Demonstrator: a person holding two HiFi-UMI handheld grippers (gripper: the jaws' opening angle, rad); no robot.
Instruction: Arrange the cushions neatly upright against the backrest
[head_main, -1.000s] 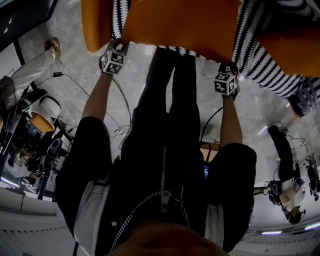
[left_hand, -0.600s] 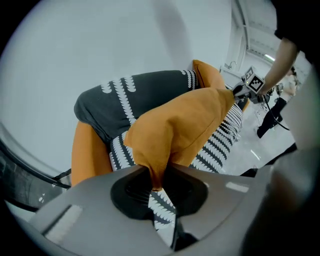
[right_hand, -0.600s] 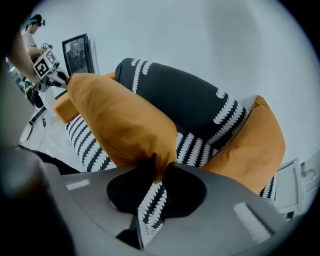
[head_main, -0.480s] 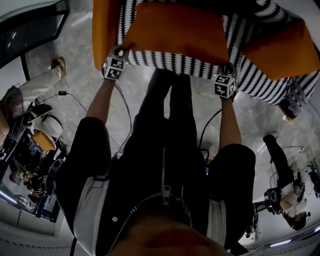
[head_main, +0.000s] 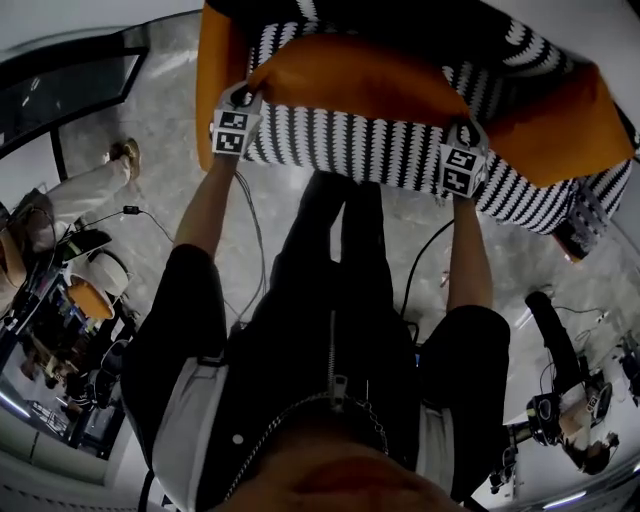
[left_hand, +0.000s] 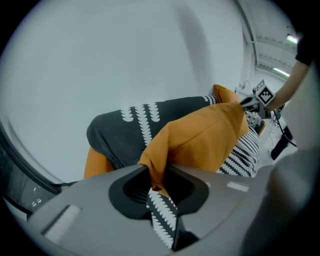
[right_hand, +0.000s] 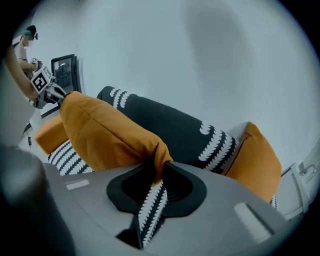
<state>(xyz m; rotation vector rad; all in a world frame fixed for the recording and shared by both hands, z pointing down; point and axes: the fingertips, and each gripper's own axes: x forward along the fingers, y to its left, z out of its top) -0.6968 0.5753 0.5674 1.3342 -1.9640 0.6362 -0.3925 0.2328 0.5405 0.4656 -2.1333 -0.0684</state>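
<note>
An orange cushion (head_main: 355, 80) is held over the sofa's black-and-white striped seat (head_main: 370, 150), lengthwise between both grippers. My left gripper (head_main: 248, 93) has the cushion's left corner (left_hand: 157, 165) between its jaws; the jaws are opening, and the pads still pinch the fabric. My right gripper (head_main: 465, 125) is shut on the right corner (right_hand: 159, 159). Behind the cushion rises the dark backrest (left_hand: 125, 132) with white leaf stripes. A second orange cushion (head_main: 555, 120) leans at the sofa's right end, also in the right gripper view (right_hand: 252, 160).
An orange armrest (head_main: 220, 60) closes the sofa's left end. Cables (head_main: 250, 250) trail over the pale floor by the person's legs. A bystander (head_main: 60, 195) and gear stand at the left, another person (head_main: 560, 340) at the lower right. A plain wall (left_hand: 125, 55) is behind the sofa.
Both grippers have carried the orange cushion forward over the seat toward the backrest. The striped seat below the cushion shows more now.
</note>
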